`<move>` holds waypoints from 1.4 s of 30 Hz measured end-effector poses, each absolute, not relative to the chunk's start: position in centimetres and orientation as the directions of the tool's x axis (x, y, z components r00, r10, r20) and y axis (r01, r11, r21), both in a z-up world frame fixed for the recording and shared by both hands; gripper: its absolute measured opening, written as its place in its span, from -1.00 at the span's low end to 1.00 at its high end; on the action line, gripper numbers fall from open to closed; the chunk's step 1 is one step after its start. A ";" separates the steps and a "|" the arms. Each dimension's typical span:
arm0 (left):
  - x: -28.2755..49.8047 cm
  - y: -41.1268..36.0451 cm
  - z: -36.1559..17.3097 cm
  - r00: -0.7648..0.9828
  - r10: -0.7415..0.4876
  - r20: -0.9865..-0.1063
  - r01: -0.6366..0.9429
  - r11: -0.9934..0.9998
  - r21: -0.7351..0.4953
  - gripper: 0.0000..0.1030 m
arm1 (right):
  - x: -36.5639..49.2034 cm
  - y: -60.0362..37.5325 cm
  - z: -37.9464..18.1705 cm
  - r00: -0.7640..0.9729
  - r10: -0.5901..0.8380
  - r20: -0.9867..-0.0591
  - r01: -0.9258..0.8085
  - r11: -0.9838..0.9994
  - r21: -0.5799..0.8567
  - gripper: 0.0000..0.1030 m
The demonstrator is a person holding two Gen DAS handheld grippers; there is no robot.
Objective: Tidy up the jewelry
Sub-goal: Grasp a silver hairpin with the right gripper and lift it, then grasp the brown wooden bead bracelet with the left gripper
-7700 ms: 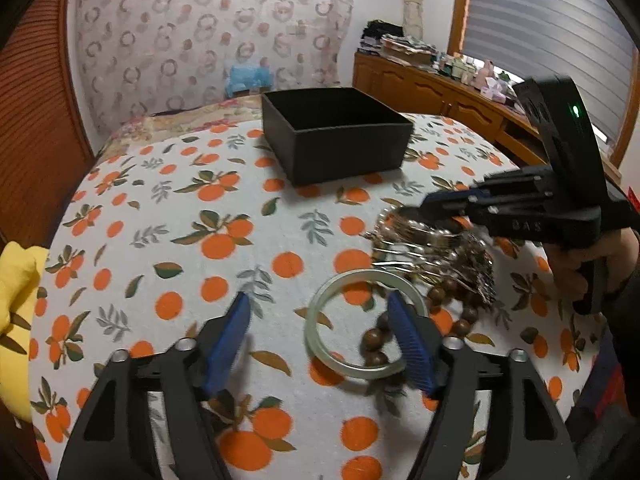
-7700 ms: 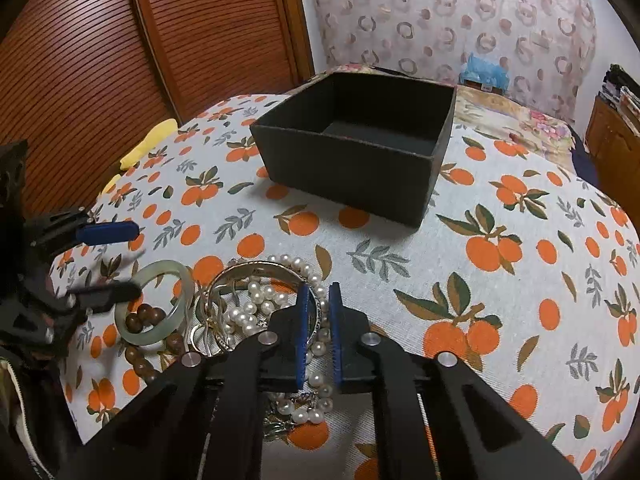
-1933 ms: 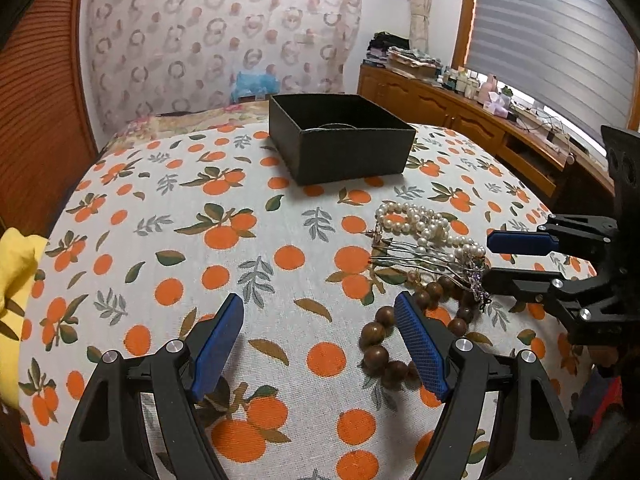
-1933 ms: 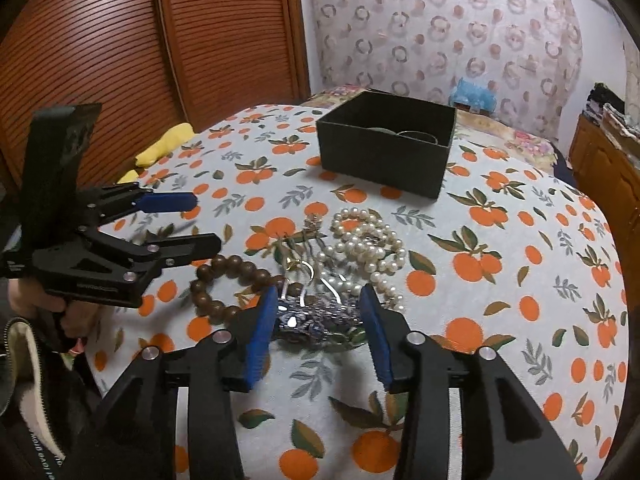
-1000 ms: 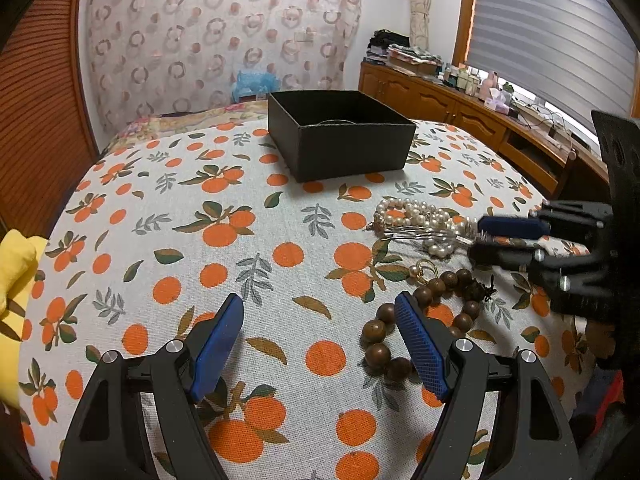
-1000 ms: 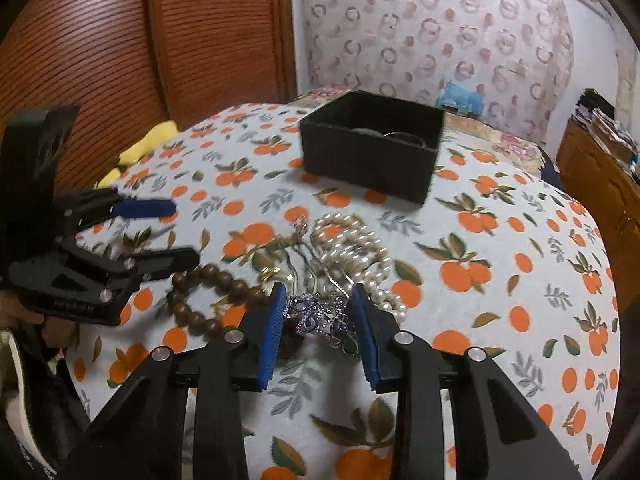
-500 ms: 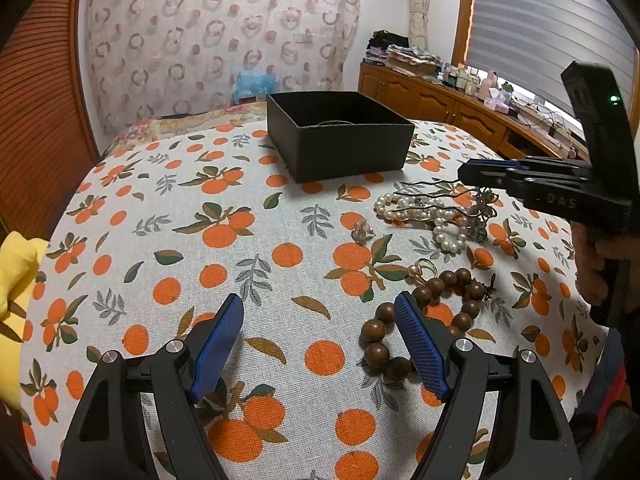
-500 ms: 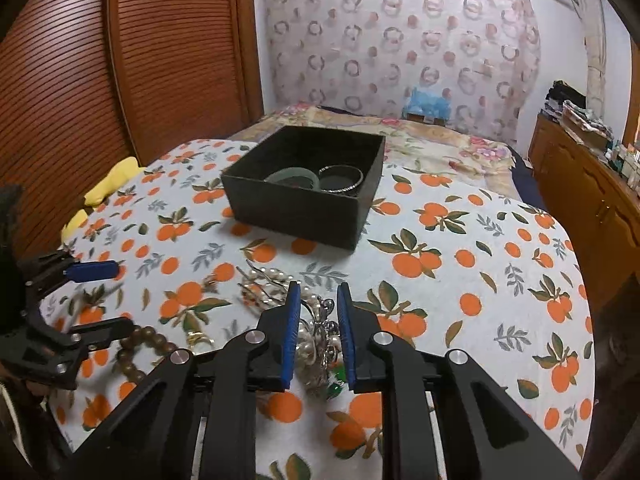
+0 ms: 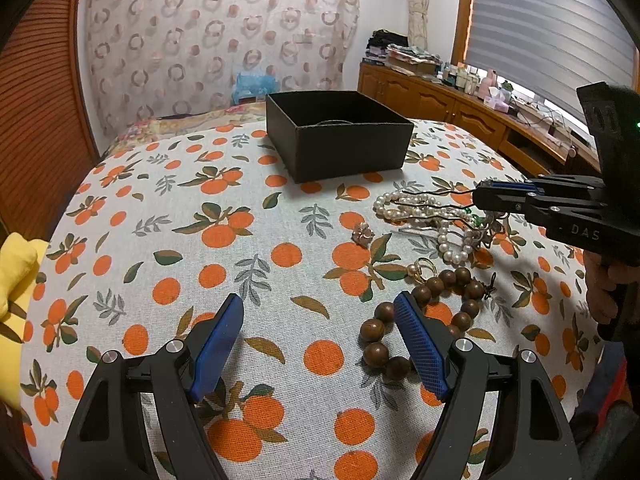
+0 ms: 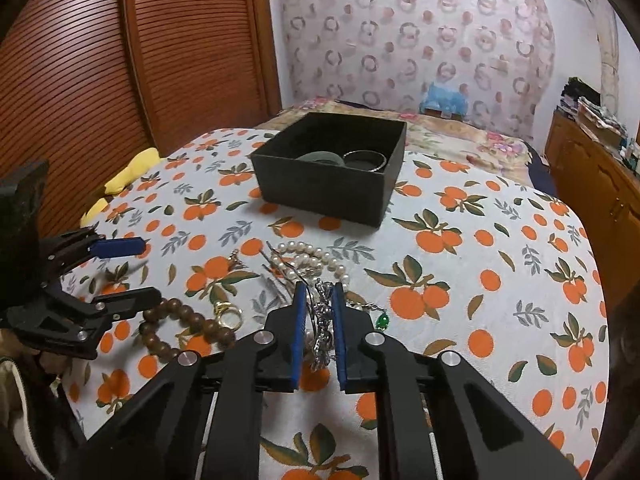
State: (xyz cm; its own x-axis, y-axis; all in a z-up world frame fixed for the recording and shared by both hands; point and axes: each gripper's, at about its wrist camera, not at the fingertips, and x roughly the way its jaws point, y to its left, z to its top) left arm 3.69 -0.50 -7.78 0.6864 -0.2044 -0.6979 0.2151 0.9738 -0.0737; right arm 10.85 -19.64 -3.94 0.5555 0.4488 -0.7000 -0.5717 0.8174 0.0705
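The silver chain tangle sits clamped between the jaws of the right gripper, lifted off the worktop; 1 second ago those jaws were wider and down around it on the cloth, and 7.7 seconds ago a green bangle lay by the left gripper. That green bangle now lies in the 1 black box beside 1 metal bangle. On the cloth remain 1 pearl strand, trailing toward the raised tangle, 1 wooden bead bracelet, 1 gold ring, 1 small brooch and 1 green-stone pendant. The left gripper hovers with jaws wide apart, holding nothing, the bracelet by its right finger. The right gripper's body reads "DAS".
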 end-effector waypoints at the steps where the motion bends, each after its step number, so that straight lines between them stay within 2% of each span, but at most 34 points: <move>1: 3.8 -0.5 -7.8 0.683 -0.206 -0.701 0.218 0.973 -0.073 0.45 | 10.8 -19.7 -3.8 0.560 0.448 -0.697 -0.569 0.819 0.069 -0.76; 7: 4.0 -1.0 -7.5 0.664 -0.225 -0.713 0.247 0.966 -0.075 0.45 | 10.6 -20.4 -2.1 0.592 0.462 -0.660 -0.561 0.824 0.073 -0.77; 9: 4.0 -1.2 -7.4 0.654 -0.247 -0.716 0.266 0.960 -0.088 0.27 | 10.6 -20.6 -1.6 0.595 0.463 -0.657 -0.563 0.823 0.069 -0.77; 11: 4.1 -1.4 -7.4 0.645 -0.256 -0.720 0.274 0.957 -0.094 0.20 | 10.5 -20.6 -1.3 0.602 0.452 -0.658 -0.561 0.826 0.055 -0.77; 18: 4.1 -2.3 -6.5 0.657 -0.270 -0.704 0.294 0.952 -0.091 0.20 | 10.6 -21.4 -1.5 0.597 0.437 -0.673 -0.546 0.836 0.057 -0.77; 34: 4.7 -2.6 -6.7 0.665 -0.258 -0.701 0.281 0.956 -0.084 0.20 | 9.3 -23.2 3.4 0.649 0.489 -0.583 -0.554 0.829 0.078 -0.77; 41: 4.6 -3.0 -6.9 0.647 -0.265 -0.715 0.302 0.950 -0.079 0.20 | 9.7 -23.6 3.4 0.662 0.464 -0.589 -0.536 0.842 0.061 -0.77; 42: 4.6 -3.2 -7.1 0.640 -0.268 -0.720 0.311 0.947 -0.076 0.14 | 9.8 -23.6 3.2 0.661 0.463 -0.590 -0.534 0.843 0.063 -0.77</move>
